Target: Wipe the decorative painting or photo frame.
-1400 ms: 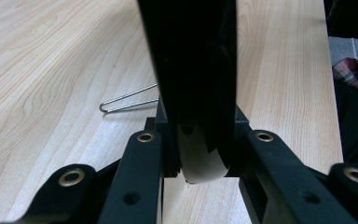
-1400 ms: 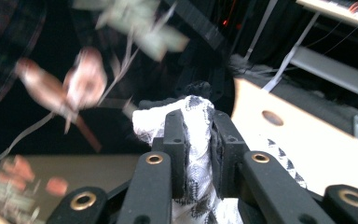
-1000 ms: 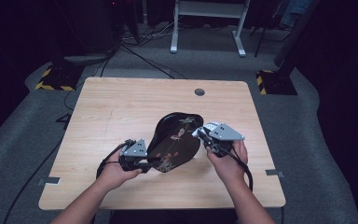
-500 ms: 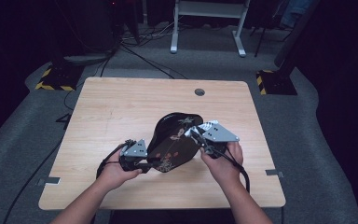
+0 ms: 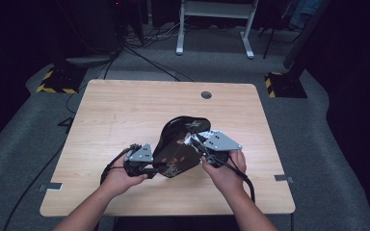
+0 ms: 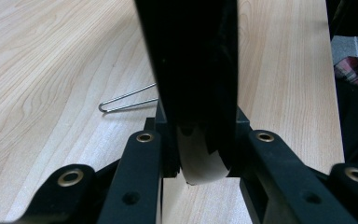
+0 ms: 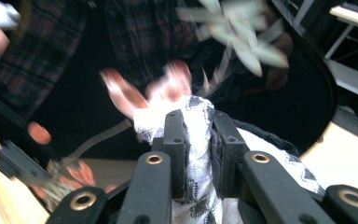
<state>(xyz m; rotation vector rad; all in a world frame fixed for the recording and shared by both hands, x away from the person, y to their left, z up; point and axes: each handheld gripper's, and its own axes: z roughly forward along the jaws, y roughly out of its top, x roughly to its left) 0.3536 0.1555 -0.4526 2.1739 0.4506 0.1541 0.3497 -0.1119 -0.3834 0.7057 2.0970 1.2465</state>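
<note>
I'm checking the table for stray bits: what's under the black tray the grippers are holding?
Under the black tray, the left gripper view shows bare wooden table and a bent wire clip. The tray hides whatever lies further beneath it.

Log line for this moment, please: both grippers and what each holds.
left gripper: shut on black pouch edge | right gripper: shut on white lace fabric at pouch mouth | pouch on table

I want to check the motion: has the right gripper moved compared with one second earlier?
Yes. In the high view the right gripper has shifted slightly left, toward the left gripper, judged against the round hole in the table.
</note>
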